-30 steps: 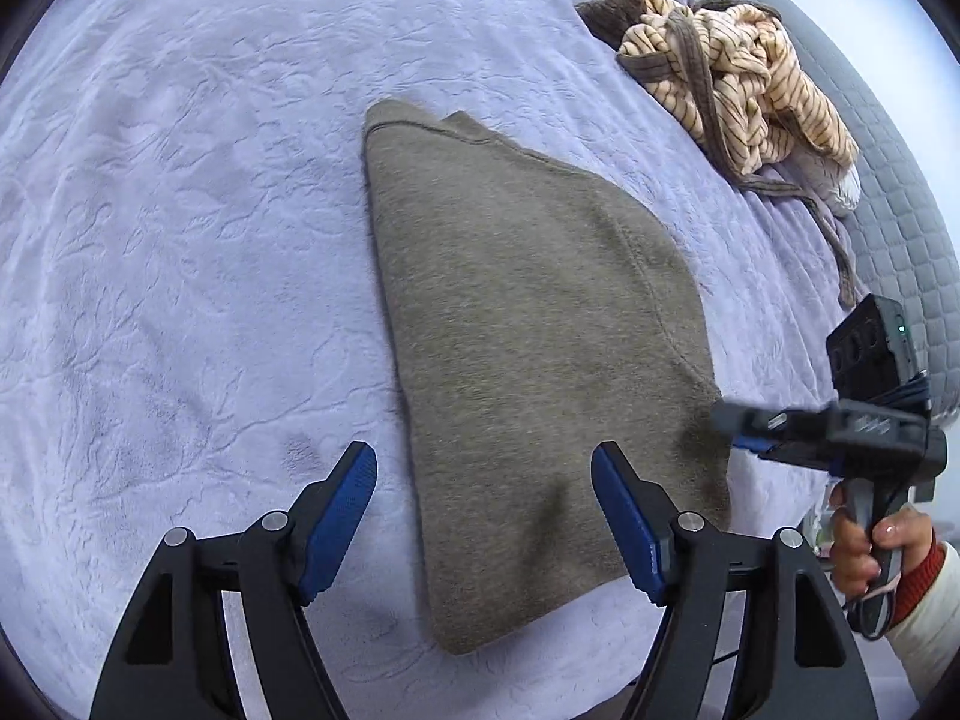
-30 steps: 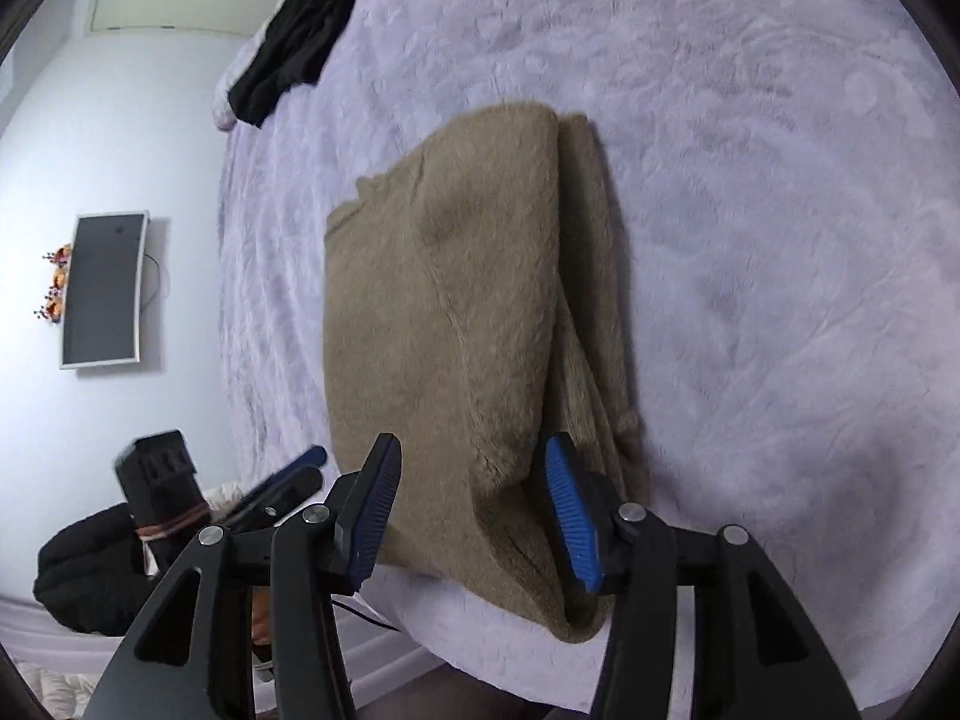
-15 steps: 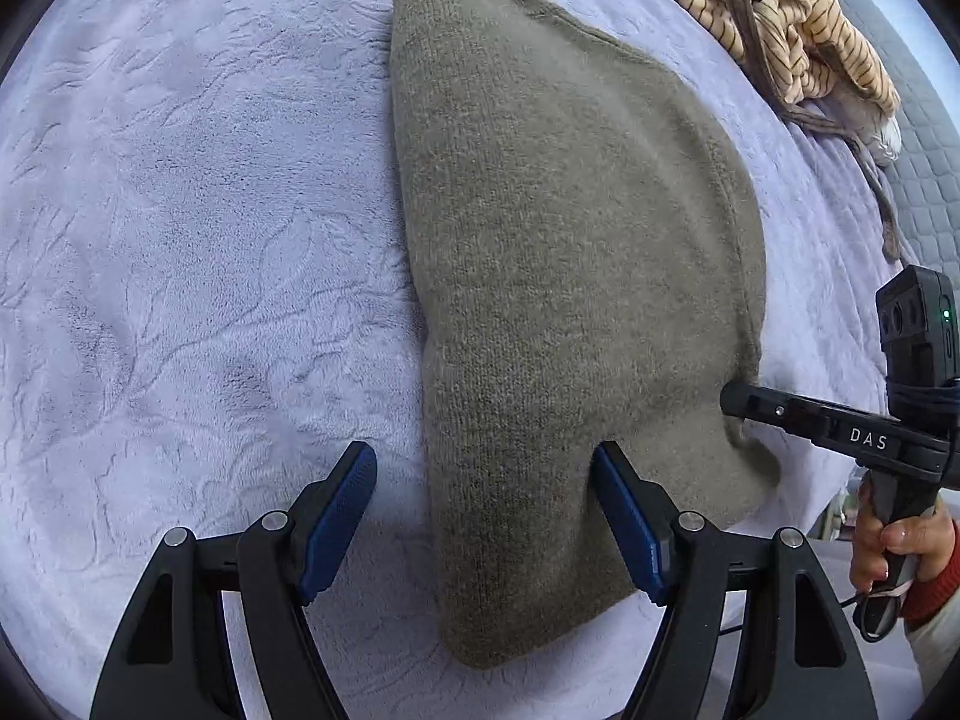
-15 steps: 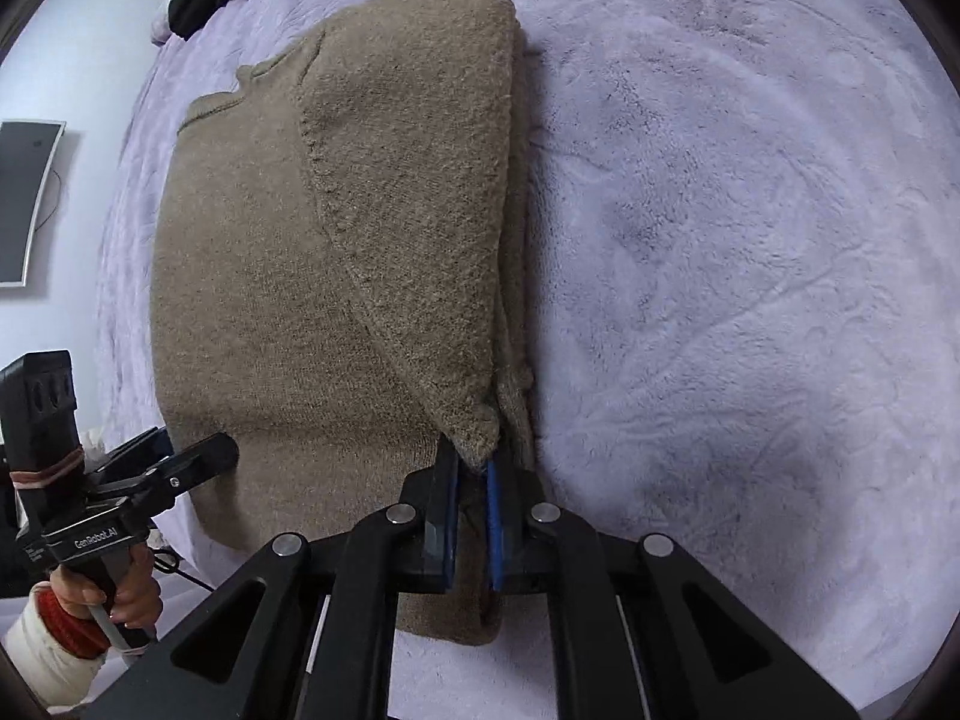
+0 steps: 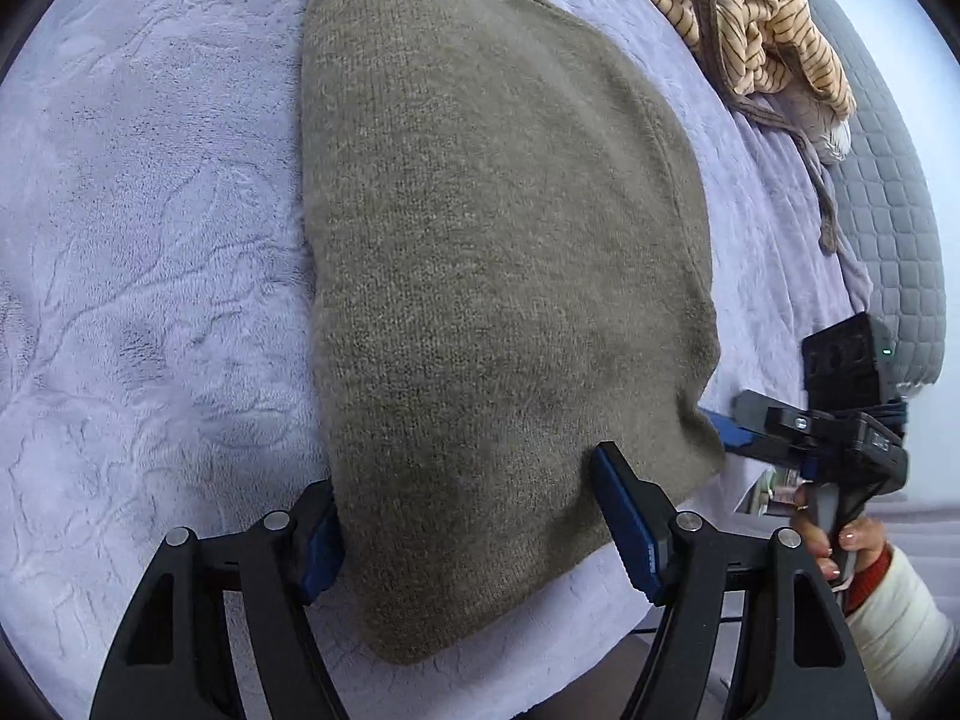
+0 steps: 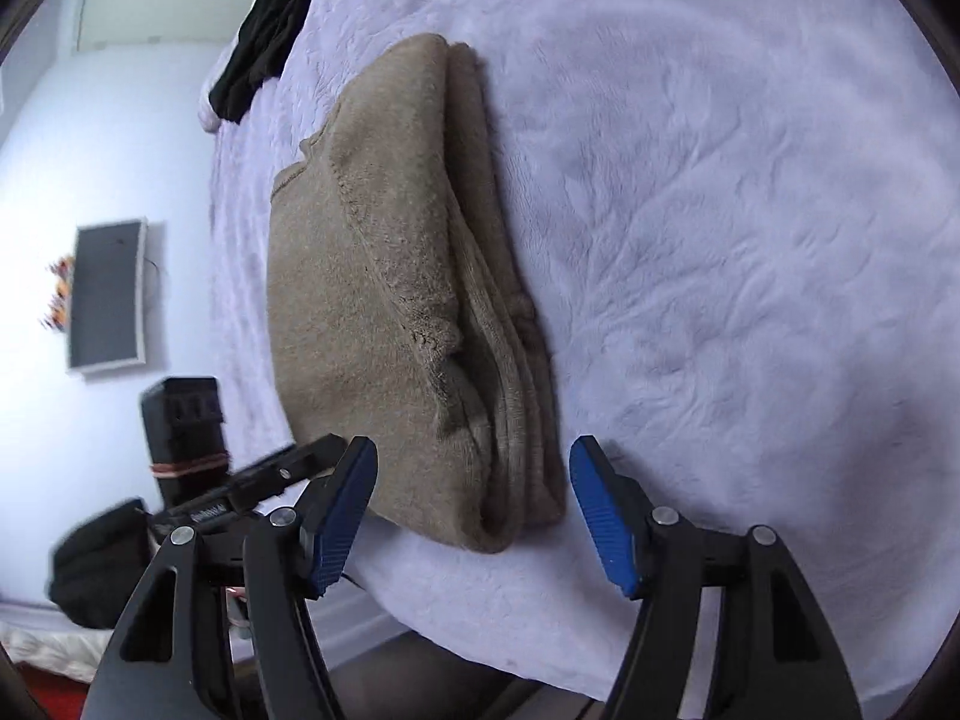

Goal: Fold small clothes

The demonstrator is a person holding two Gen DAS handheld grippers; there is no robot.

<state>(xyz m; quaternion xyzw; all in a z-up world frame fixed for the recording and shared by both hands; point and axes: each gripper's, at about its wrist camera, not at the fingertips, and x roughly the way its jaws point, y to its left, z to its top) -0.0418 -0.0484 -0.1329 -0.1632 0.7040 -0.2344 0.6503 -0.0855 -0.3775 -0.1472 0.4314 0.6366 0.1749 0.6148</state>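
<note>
A: Your folded olive-brown knit sweater (image 5: 498, 276) lies on the lavender plush blanket (image 5: 150, 240), filling the centre of the left wrist view. The knit is fuzzy and fine-ribbed; the shape is a long slab, narrow at the top of the frame and rounded toward the bottom.

B: Which way does it run?

A: Its long axis runs from the bottom of the frame to the top, straight away from your left gripper (image 5: 468, 534). In the right wrist view the same sweater (image 6: 384, 276) shows stacked folded layers along its right edge, like thick rolled cords, with a curving seam across the top layer.

B: And your grippers?

A: Your left gripper's blue-padded fingers (image 5: 624, 528) stand wide apart, straddling the near end of the sweater; the left pad sits against its edge, partly hidden by the cloth. Your right gripper (image 6: 474, 516) is also spread wide, pads on either side of the sweater's near end without pressing it. It holds nothing.

B: Around it?

A: The blanket carries an embossed leafy pattern. A crumpled cream-and-brown striped garment (image 5: 756, 30) sits at the upper right of the left view, beside a grey quilted headboard (image 5: 888, 192). A black garment (image 6: 264, 30) lies at the upper left of the right view.
</note>
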